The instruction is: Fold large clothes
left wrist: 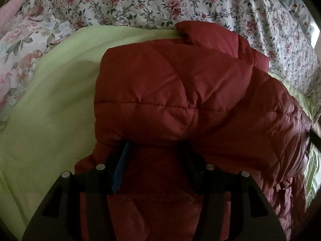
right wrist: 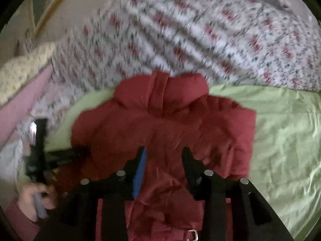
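The red jacket (left wrist: pixel 172 92) lies on a green sheet (left wrist: pixel 50 110) spread over a flowered bedcover (left wrist: pixel 140 2), hood (right wrist: pixel 160 92) pointing away. The left gripper (left wrist: pixel 155 146) has its fingers apart, tips tucked under a puffy folded edge; whether it pinches anything I cannot tell. The right gripper (right wrist: pixel 163 152) hovers open above the jacket's back, holding nothing. The quilted shell looks slick and springy, so a fold may likely puff open or slide off smooth fingers. A metal buckle (right wrist: pixel 193 234) near the hem could snag
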Action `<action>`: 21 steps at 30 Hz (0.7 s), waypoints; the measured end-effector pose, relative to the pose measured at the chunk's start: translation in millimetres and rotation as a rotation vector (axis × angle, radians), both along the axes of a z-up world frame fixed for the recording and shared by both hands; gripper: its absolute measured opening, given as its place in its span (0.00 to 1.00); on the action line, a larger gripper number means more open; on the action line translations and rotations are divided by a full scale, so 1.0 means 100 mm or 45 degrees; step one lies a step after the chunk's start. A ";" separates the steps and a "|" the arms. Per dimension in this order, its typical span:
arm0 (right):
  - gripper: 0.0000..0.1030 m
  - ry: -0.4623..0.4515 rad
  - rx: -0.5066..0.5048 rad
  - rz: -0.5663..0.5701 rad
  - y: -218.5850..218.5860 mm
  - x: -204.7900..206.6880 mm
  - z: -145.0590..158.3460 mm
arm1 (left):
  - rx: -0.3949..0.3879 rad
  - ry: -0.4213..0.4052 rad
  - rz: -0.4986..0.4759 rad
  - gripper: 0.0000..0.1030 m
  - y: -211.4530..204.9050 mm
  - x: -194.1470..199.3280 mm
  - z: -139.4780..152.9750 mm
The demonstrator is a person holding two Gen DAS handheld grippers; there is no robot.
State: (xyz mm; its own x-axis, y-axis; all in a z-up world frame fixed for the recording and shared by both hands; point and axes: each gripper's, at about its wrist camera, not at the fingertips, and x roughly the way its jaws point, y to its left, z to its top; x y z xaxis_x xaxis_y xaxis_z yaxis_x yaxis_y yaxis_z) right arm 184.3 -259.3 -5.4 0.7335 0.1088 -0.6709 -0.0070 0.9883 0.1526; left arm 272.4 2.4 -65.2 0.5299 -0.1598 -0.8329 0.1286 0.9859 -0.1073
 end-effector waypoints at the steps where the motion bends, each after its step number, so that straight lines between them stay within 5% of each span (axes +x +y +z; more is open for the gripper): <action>1: 0.37 0.038 -0.017 -0.015 -0.01 0.07 -0.11 | -0.002 0.000 -0.005 0.51 0.01 -0.01 0.03; 5: 0.37 0.181 0.053 -0.073 -0.18 0.25 -0.53 | -0.003 -0.047 -0.042 0.51 0.01 -0.08 0.21; 10: 0.37 0.193 0.040 -0.079 -0.16 0.27 -0.68 | -0.020 -0.104 -0.078 0.51 -0.08 -0.06 0.40; 21: 0.37 0.160 -0.030 -0.088 -0.11 0.15 -0.54 | 0.070 0.024 -0.073 0.60 -0.12 0.21 -0.08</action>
